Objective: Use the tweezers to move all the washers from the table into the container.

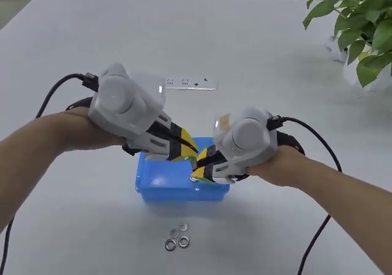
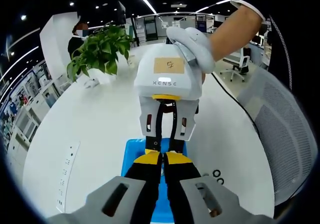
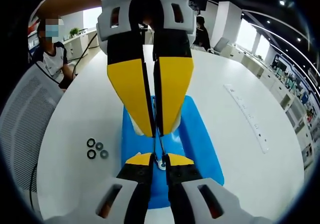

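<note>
A blue container (image 1: 165, 186) sits in the middle of the white table. Both grippers hover over it, tip to tip. My left gripper (image 1: 191, 151) is shut on thin metal tweezers (image 3: 156, 109), which run lengthwise between its yellow jaws. The tweezer tips carry a small silver washer (image 3: 161, 164) above the container (image 3: 200, 139). My right gripper (image 3: 160, 160) has its jaws closed in around those tips. Several loose washers (image 1: 177, 238) lie on the table in front of the container, and the right gripper view shows these washers (image 3: 96, 149) to its left.
A white power strip (image 1: 190, 84) lies behind the container. A green plant (image 1: 361, 24) stands at the far right corner. Cables trail from both grippers. A mesh chair (image 3: 25, 129) and a seated person (image 3: 50, 59) are beyond the table edge.
</note>
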